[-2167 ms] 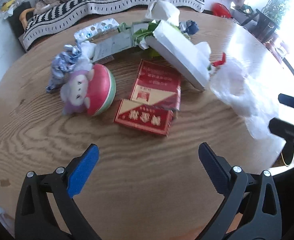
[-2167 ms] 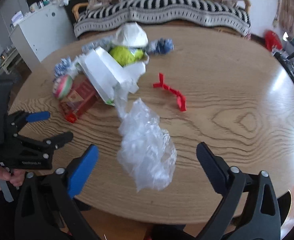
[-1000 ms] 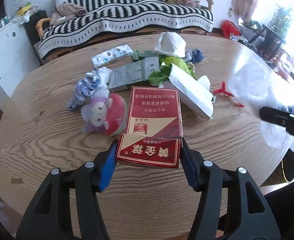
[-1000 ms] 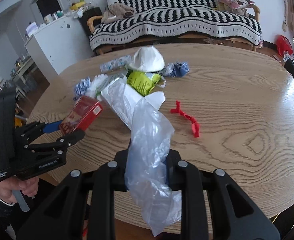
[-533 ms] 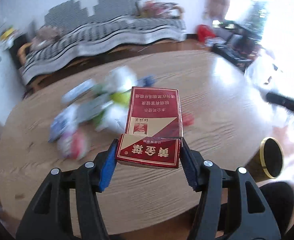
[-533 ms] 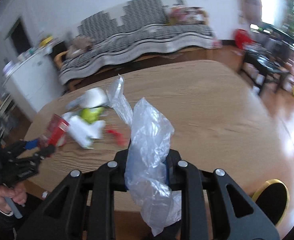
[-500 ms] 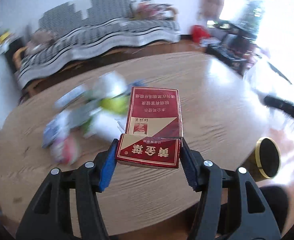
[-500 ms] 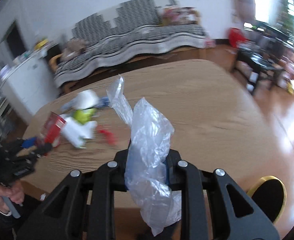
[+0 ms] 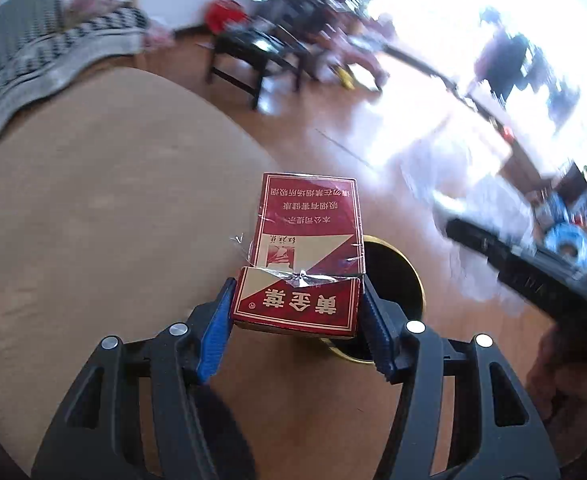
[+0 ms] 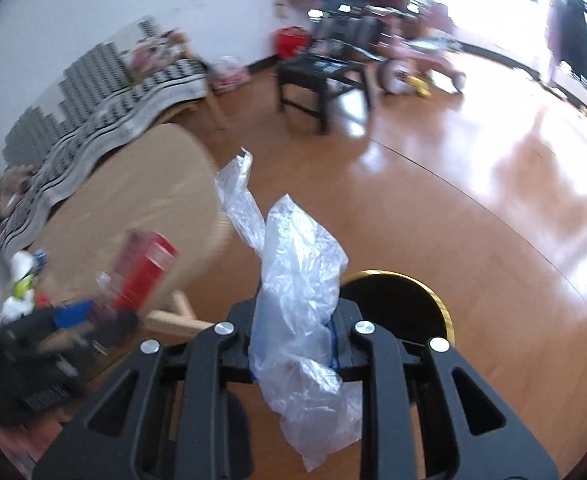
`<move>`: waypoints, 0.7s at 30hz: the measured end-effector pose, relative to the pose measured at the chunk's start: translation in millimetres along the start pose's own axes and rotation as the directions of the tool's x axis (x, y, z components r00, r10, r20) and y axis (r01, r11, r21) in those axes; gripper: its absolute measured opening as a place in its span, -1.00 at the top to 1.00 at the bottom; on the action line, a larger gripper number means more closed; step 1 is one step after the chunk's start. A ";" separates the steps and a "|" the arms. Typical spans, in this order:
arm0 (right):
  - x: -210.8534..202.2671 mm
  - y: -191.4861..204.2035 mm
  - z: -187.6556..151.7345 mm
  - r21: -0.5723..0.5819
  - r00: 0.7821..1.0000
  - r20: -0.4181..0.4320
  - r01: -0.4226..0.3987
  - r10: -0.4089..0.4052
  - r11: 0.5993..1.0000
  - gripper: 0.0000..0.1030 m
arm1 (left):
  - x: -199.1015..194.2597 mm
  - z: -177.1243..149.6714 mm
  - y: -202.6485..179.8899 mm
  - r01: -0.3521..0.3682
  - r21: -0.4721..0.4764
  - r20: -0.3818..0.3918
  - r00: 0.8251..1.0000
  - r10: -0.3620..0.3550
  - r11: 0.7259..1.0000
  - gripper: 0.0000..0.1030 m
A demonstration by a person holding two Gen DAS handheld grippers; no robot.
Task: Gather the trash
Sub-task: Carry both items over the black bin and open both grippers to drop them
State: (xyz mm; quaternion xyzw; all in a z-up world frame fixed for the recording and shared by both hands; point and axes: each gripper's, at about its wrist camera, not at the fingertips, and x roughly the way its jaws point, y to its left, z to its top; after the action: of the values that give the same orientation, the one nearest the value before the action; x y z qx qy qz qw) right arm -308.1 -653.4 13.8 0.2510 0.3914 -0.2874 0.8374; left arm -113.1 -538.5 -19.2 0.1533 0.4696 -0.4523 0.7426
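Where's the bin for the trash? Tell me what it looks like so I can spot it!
Look down past the edge of the round wooden table to the shiny wooden floor. The bin stands there beside the table, just beyond the clear plastic bag clamped in the right gripper. It is round and black inside with a gold rim, unlike anything nearby.

Both tools (image 9: 299,316) (image 10: 295,340) clamped tight

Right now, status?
Left tool shut on red carton. Right tool shut on plastic bag. Both above bin; nothing blocking.
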 end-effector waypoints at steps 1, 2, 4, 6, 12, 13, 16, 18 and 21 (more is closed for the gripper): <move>4.6 -16.6 -3.7 0.021 1.000 -0.009 0.016 -0.016 1.000 0.54 | 20.5 -3.0 -15.5 -0.002 0.013 -0.027 1.000 0.002 1.000 -0.12; 8.2 -27.1 -7.0 0.031 1.000 -0.015 0.025 -0.025 0.999 0.54 | 38.0 -6.3 -25.3 0.009 0.019 -0.061 0.998 -0.008 1.000 -0.12; 20.3 -54.2 -12.0 0.063 0.999 -0.035 0.043 -0.041 0.997 0.54 | 69.8 -12.4 -43.2 0.021 0.032 -0.108 0.994 -0.018 0.999 -0.12; 34.0 -75.8 -17.5 0.093 0.997 -0.061 0.052 -0.047 0.994 0.54 | 93.8 -17.0 -54.8 0.035 0.062 -0.114 0.993 -0.028 0.997 -0.12; 84.0 -98.4 -33.8 0.154 0.988 -0.144 0.078 -0.056 0.985 0.54 | 157.6 -27.9 -50.0 0.057 0.090 -0.198 0.979 -0.038 0.994 -0.12; 91.5 -100.8 -35.8 0.162 0.986 -0.156 0.082 -0.056 0.983 0.54 | 162.0 -28.2 -53.4 0.061 0.097 -0.200 0.979 -0.041 0.993 -0.12; 113.6 -105.9 -43.2 0.185 0.980 -0.192 0.090 -0.054 0.979 0.54 | 178.3 -28.9 -55.4 0.058 0.117 -0.208 0.978 -0.032 0.991 -0.13; 124.3 -108.2 -46.6 0.194 0.976 -0.211 0.097 -0.055 0.976 0.54 | 183.7 -30.8 -57.2 0.053 0.128 -0.212 0.977 -0.025 0.990 -0.13; 133.1 -111.7 -50.2 0.209 0.973 -0.225 0.101 -0.052 0.973 0.54 | 190.8 -33.1 -64.2 0.062 0.134 -0.213 0.976 -0.032 0.989 -0.13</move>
State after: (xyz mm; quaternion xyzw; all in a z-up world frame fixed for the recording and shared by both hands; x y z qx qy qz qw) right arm -339.1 -738.0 -143.0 0.3564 0.4561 -0.3318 0.7449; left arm -155.3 -652.5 -183.0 0.2410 0.5161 -0.4828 0.6652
